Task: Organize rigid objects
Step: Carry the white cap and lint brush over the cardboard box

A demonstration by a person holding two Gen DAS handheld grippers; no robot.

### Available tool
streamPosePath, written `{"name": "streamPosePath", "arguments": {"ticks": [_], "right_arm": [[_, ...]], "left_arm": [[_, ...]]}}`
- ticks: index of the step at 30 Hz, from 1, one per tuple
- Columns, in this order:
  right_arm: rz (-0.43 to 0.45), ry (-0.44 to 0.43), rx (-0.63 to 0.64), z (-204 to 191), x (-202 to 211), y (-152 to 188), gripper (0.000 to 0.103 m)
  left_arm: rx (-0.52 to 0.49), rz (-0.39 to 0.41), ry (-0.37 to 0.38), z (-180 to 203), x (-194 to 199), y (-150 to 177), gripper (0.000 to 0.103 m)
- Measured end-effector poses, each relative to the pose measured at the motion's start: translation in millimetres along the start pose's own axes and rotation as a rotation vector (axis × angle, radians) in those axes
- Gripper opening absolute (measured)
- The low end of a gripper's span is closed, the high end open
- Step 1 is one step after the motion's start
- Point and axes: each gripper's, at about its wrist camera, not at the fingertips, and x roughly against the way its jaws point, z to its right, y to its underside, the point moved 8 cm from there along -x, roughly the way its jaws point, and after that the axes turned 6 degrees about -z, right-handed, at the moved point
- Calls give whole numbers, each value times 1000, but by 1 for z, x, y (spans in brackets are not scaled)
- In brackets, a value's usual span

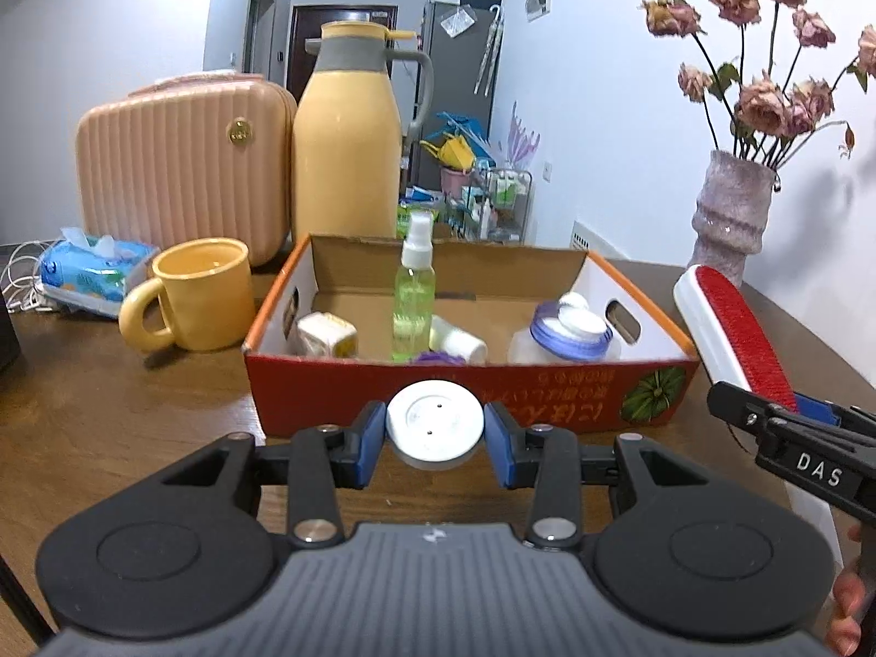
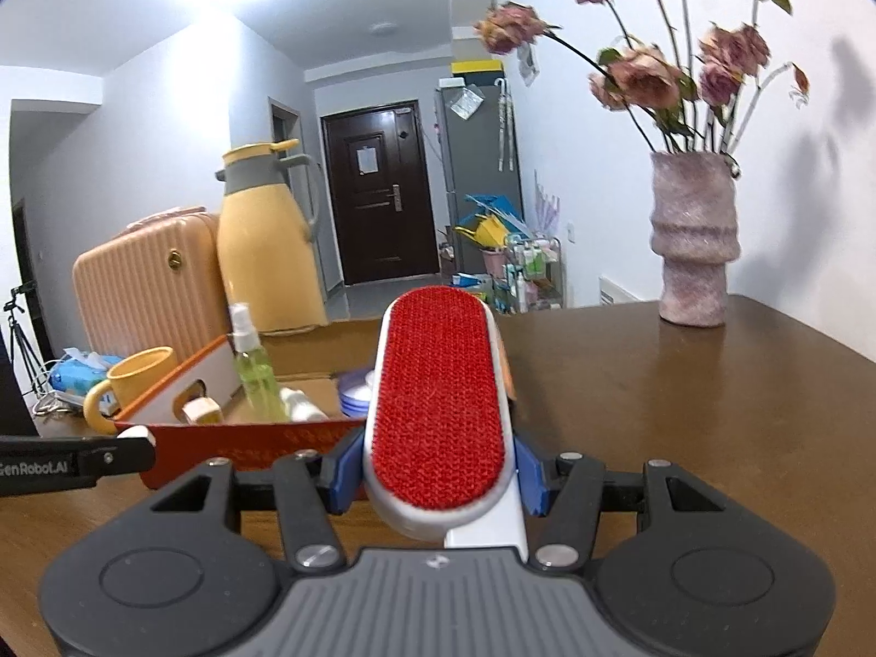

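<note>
A red cardboard box [image 1: 471,391] stands open on the wooden table; it also shows in the right wrist view [image 2: 263,441]. Inside are a green spray bottle [image 1: 414,293], a small white carton [image 1: 327,334], a lying white bottle [image 1: 459,340] and a clear jar with a blue-rimmed lid [image 1: 569,331]. My left gripper [image 1: 435,430] is shut on a white round container [image 1: 435,421], held just before the box's front wall. My right gripper [image 2: 438,479] is shut on a red-and-white lint brush [image 2: 438,394], held up at the box's right side; the brush also shows in the left wrist view [image 1: 736,328].
A yellow mug [image 1: 189,301], a tissue pack [image 1: 90,274], a pink ribbed case [image 1: 180,164] and a yellow thermos jug [image 1: 347,137] stand left of and behind the box. A pink vase of dried roses [image 2: 692,241] stands at the table's far right.
</note>
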Motion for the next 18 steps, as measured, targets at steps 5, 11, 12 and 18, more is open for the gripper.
{"name": "streamPosePath", "arguments": {"ticks": [5,11,12,18], "right_arm": [[8,-26,23,-18,-5,-11,55],[12,-51,41,-40,-17,-22,55],[14,-54,44,-43,-19,-25,55],[26,-66,48,-56,-37,-35,55]], "left_arm": [[12,27,-1,-7,1,-15,40],[28,59,-14,-11,-3,-34,40],[31,63,-15,-12,-5,-37,40],[55,81,-27,-17,-20,-52,40]]}}
